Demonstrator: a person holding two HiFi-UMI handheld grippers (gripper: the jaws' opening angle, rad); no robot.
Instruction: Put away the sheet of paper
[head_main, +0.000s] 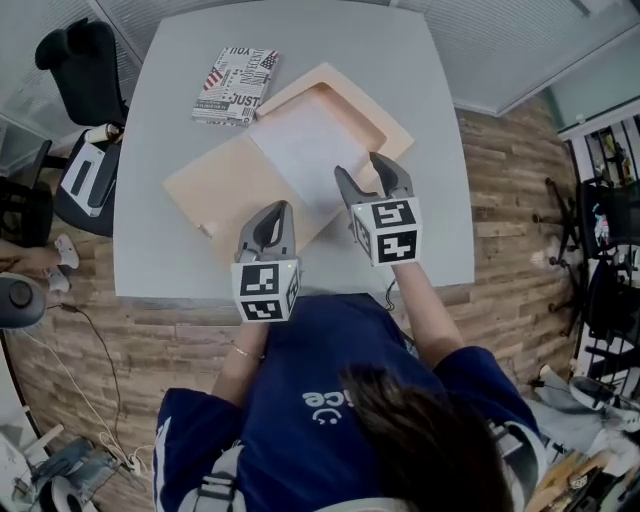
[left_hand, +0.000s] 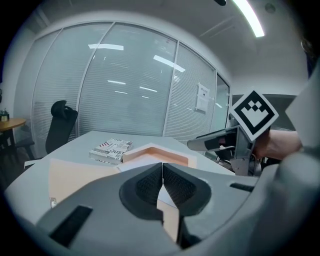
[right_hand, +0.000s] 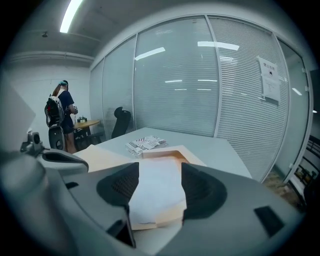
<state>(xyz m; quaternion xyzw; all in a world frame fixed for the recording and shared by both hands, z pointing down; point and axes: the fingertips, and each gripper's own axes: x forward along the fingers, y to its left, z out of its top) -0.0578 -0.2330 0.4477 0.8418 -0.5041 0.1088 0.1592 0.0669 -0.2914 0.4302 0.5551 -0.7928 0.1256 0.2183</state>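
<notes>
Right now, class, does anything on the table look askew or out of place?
The sheet of paper lies loose across the open folder, partly over its tray edge rather than flat inside. Nothing else stands out.

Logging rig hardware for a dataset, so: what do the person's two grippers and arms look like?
The left gripper and right gripper are grey, their fingers lined with dark textured pads, each carrying a white cube of black square markers. The person wears dark blue short sleeves and a thin bracelet.
</notes>
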